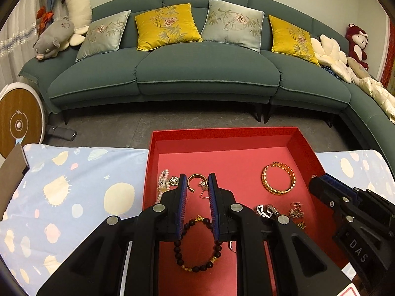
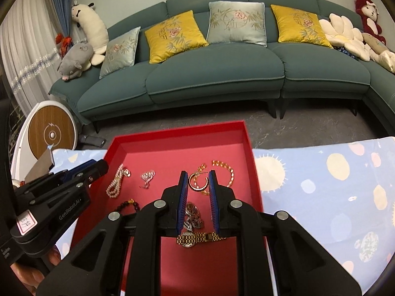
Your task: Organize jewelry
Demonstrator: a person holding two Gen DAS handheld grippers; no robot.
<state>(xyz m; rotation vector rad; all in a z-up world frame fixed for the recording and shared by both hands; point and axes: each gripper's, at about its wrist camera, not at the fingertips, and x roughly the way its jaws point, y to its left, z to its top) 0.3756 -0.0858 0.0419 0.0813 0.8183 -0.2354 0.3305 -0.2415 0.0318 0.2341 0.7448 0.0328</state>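
A red tray (image 1: 303,143) (image 2: 249,148) lies on the table and holds loose jewelry. My left gripper (image 1: 197,180) is open above it, over a dark bead bracelet (image 1: 195,246) and a gold hoop (image 1: 195,180). A gold bangle (image 1: 279,177) and a pearl strand (image 1: 163,182) lie further off. My right gripper (image 2: 197,177) is open and empty, over a gold watch (image 2: 197,239), a silver piece (image 2: 192,219) and a gold hoop (image 2: 197,182). The pearl strand (image 2: 116,182) lies to its left.
A blue patterned cloth (image 1: 74,192) (image 2: 333,185) covers the table on both sides of the tray. A green sofa (image 1: 197,74) with cushions stands behind across a grey floor. A round white device (image 1: 19,123) stands at the left.
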